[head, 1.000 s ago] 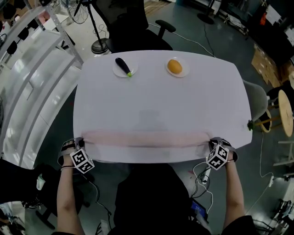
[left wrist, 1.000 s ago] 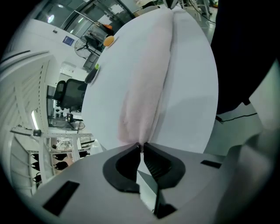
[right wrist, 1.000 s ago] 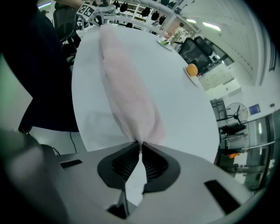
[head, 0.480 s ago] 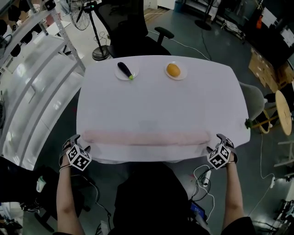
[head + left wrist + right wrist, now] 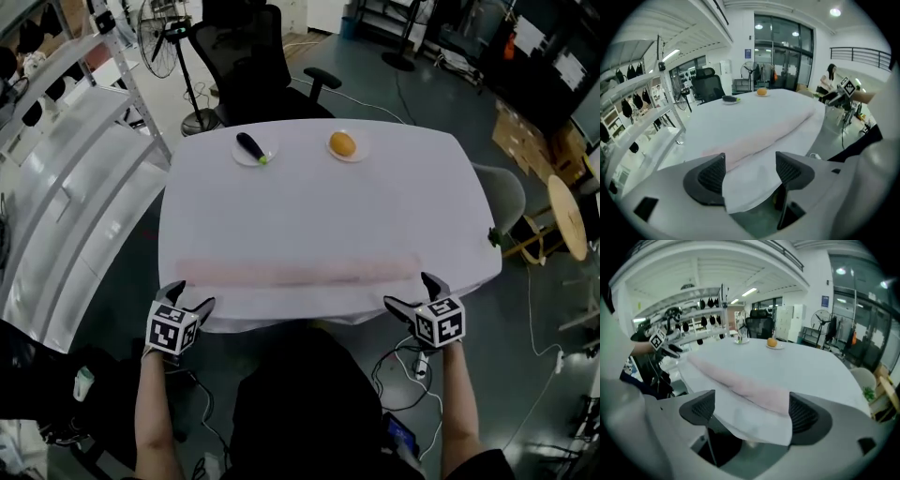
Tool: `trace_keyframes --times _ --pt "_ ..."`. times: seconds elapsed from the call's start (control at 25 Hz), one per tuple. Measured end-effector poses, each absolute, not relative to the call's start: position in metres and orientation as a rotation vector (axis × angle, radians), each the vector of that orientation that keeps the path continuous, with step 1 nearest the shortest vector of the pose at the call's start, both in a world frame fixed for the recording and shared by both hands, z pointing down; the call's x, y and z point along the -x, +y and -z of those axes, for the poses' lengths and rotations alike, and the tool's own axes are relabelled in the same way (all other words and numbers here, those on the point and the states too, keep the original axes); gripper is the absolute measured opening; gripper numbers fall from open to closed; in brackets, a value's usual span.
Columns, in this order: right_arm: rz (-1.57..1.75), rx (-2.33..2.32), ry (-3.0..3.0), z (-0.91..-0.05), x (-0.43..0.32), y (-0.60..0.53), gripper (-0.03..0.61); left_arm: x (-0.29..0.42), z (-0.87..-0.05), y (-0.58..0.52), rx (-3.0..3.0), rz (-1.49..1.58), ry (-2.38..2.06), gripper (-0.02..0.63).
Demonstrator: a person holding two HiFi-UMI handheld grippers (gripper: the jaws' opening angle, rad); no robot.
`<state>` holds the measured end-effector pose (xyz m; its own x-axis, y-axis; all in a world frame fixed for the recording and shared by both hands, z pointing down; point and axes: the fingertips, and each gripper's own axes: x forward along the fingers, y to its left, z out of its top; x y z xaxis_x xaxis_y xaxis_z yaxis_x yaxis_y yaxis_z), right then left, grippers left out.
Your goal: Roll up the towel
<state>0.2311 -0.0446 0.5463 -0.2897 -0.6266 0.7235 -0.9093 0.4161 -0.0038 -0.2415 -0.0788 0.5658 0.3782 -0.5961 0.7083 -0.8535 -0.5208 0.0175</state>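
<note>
The pale pink towel [image 5: 298, 273] lies rolled into a long thin roll across the near part of the white table [image 5: 319, 206]. My left gripper [image 5: 190, 295] is just off the table's near left corner, clear of the roll's left end. At the near right corner my right gripper [image 5: 412, 292] hangs clear of the roll's right end. Both sets of jaws have just been opening and stand wide with nothing gripped. The roll [image 5: 764, 136] shows beyond the left gripper [image 5: 750, 173] in the left gripper view. The right gripper view has the roll [image 5: 745, 383] past the right gripper [image 5: 750, 411].
At the table's far side a dark eggplant [image 5: 251, 148] and an orange [image 5: 343, 144] each sit on a small plate. A black office chair [image 5: 253, 66] stands behind the table. A white rack [image 5: 66, 169] runs along the left. Cables lie on the floor.
Both grippers were shut at the ends of the towel roll. They have let go, opened wide, and drawn back off the table's near edge and upward. The roll stays on the table.
</note>
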Motion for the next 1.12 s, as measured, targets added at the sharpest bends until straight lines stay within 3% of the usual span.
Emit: trace_keyframes --times 0.32,0.52,0.64,0.76,1.0,1.12 --pt "-0.575 -1.403 -2.321 -0.494 -0.150 -0.055 0.503 0.150 -0.511 -0.087 -2.399 -0.449 -1.165 0.356" --pt "-0.400 -1.565 -2.382 -0.445 -0.139 -0.084 0.458 0.104 -0.461 -0.114 -2.485 -0.244 -1.170 0.356" --pt "-0.255 -1.728 -2.422 -0.400 -0.145 -0.104 0.386 0.085 -0.412 -0.132 -2.553 -0.084 -1.200 0.354" --pt "-0.214 -1.883 -2.507 -0.360 -0.150 -0.115 0.262 0.075 -0.362 -0.144 -2.613 0.109 -1.223 0.343" --pt "0.029 -1.990 -2.619 -0.318 -0.151 -0.116 0.019 0.073 -0.309 -0.151 -2.684 0.345 -1.348 0.112" --pt "-0.065 -1.951 -2.608 -0.328 -0.150 -0.120 0.008 0.065 -0.318 -0.153 -2.712 0.246 -1.382 0.029"
